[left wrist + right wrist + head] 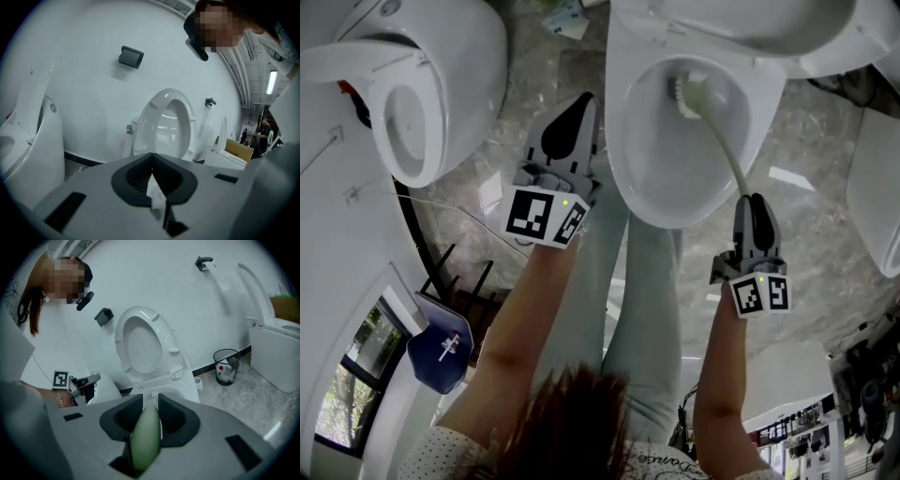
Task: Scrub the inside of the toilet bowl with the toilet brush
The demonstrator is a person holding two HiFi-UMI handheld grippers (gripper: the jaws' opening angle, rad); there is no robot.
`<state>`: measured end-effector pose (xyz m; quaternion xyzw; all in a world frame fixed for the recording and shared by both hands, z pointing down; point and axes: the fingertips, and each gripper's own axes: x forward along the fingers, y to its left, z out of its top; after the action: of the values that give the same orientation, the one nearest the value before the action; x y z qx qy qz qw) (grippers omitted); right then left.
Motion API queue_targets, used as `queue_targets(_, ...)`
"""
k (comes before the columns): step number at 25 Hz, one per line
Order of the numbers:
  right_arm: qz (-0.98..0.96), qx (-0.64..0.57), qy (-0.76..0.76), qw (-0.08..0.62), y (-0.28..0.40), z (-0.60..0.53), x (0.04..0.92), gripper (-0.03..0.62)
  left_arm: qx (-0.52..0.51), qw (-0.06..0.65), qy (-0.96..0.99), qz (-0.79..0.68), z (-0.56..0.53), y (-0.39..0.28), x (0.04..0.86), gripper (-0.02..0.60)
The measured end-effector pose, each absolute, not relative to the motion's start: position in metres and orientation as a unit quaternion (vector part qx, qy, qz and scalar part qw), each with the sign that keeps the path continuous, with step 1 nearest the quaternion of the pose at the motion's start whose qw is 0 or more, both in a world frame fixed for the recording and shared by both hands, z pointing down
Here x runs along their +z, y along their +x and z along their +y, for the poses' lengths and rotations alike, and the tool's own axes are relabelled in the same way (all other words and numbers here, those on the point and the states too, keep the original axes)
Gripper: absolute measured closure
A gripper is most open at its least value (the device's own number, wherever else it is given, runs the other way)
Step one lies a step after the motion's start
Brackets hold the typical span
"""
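1. Standing at far left of the head view is a second toilet (450,84), well apart from the work.
2. Next comes the left gripper (584,101), which hangs over the floor (530,70) just beside the bowl's left rim. Its own view shows the jaw tips meeting. A small pale sliver sits in the gap behind the tips – I cannot tell what it is.
3. At centre is the bowl (623,159), with its seat raised against the wall behind.
4. Inside the bowl is the brush (724,141). Its white head (682,91) lies against the upper left of the inner wall. The pale green handle curves down and to the right, over the rim.
5. At right, the right gripper (757,202) is clamped on the end of that handle – its own view shows the green handle running straight between the two jaws.
6. Farther right in that view, a mesh bin (226,365) stands on the floor against the wall.
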<state>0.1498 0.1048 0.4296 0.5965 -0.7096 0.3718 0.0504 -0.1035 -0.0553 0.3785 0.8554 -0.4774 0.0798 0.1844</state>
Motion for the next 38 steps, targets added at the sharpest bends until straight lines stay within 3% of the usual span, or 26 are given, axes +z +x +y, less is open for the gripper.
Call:
queue_targets(10, -0.689, 0.412, 0.597, 0.019, 0.135, 0.077, 0.472, 0.480, 0.095, 0.192, 0.859, -0.465, -0.046, -0.105, 0.399, 0.581)
queue_targets(21, -0.652, 0.510, 0.557, -0.064, 0.079, 0.085, 0.487, 0.480, 0.105, 0.203, 0.864, -0.449, -0.036, -0.108, 0.407, 0.580)
queue_targets(38, -0.649, 0.557, 0.517, -0.050, 0.073, 0.118, 0.493, 0.480, 0.108, 0.195, 0.871, -0.438, -0.032, -0.099, 0.403, 0.580)
